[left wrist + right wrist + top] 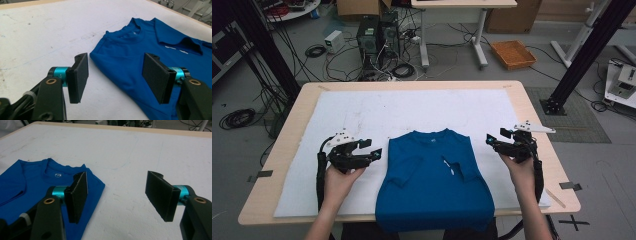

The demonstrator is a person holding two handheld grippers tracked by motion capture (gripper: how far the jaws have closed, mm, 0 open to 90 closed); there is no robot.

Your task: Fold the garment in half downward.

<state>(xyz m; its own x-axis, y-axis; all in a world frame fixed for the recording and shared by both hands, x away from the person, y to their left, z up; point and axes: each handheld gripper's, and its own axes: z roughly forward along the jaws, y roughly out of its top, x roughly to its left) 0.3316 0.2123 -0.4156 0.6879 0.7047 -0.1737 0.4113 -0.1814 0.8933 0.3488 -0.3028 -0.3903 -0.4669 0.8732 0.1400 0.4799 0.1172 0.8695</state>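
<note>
The blue T-shirt (434,180) lies front up near the front edge of the white mat (362,110), its hem hanging over the table's near edge, and both sleeves are already folded in over the chest, so the sides look done. What is left, by my reading, is the lengthwise fold (hem up toward the collar, or the reverse), though the high view is too coarse to say how neat the side folds are. The left gripper (373,153) and the right gripper (490,142) flank the shirt, jaws spread wide and holding nothing.
</note>
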